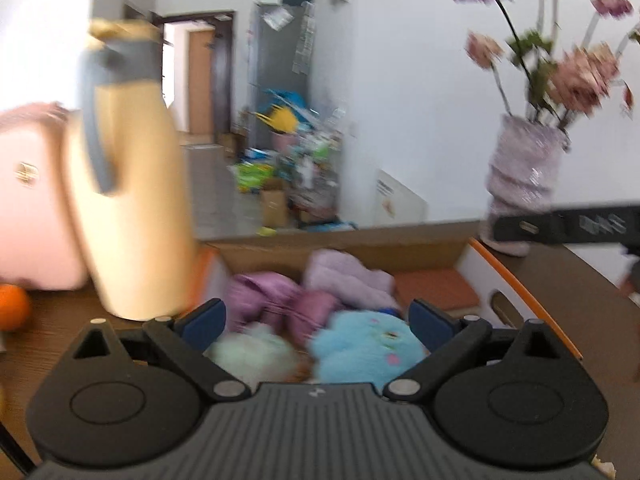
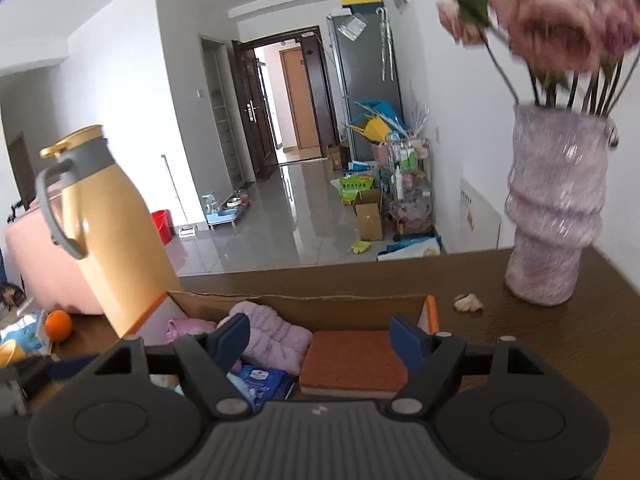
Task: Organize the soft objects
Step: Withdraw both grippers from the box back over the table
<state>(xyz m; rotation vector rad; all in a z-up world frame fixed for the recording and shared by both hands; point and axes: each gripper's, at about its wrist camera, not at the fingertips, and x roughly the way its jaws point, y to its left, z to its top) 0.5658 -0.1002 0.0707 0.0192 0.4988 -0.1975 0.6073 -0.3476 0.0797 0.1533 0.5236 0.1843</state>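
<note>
An open cardboard box (image 1: 492, 264) with orange edges sits on the brown table and holds soft things. My left gripper (image 1: 316, 320) hangs open just above it, with nothing gripped. Below its jaws lie a blue plush toy (image 1: 368, 348), a pale green plush (image 1: 252, 352), a purple cloth (image 1: 276, 296) and a lilac fluffy cloth (image 1: 348, 276). My right gripper (image 2: 320, 334) is also open over the box (image 2: 304, 300), above a red-brown sponge pad (image 2: 352, 360). The lilac fluffy cloth (image 2: 272, 332) and a blue-and-white packet (image 2: 264, 384) lie by its left finger.
A yellow thermos jug (image 1: 132, 200) (image 2: 116, 240) stands close to the box's left side. A lilac vase of pink flowers (image 1: 524, 184) (image 2: 556, 208) stands at the back right. An orange (image 2: 59, 325) and a pink bag (image 1: 32, 200) are at the left. A black bar (image 1: 568, 224) crosses in front of the vase.
</note>
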